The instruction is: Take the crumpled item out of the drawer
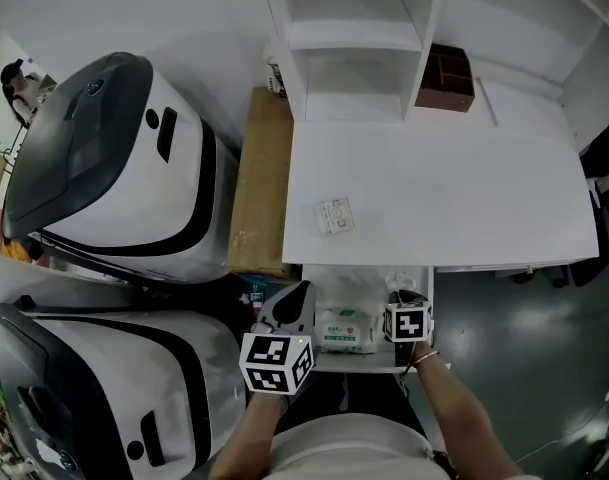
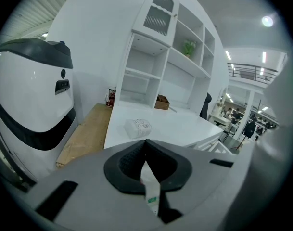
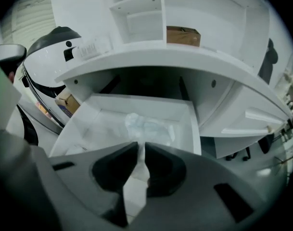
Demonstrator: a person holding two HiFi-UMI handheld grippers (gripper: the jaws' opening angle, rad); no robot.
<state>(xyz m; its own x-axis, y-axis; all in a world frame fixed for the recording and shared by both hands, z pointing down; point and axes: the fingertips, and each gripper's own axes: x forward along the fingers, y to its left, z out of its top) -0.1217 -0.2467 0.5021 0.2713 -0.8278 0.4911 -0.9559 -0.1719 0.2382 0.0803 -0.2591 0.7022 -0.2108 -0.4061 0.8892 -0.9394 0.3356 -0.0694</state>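
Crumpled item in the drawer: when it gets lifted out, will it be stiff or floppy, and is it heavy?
Probably floppy: the crumpled item looks like thin, wrinkled, pale film bunched loosely at the back of the drawer. It is likely very light for its size, since it seems to be mostly folds and air. Expect it to sag or unfold rather than keep its shape.

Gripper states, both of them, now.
Left gripper: closed, tips together, gripping nothing that I can tell.
Right gripper: closed on the near edge of the crumpled item in the drawer.
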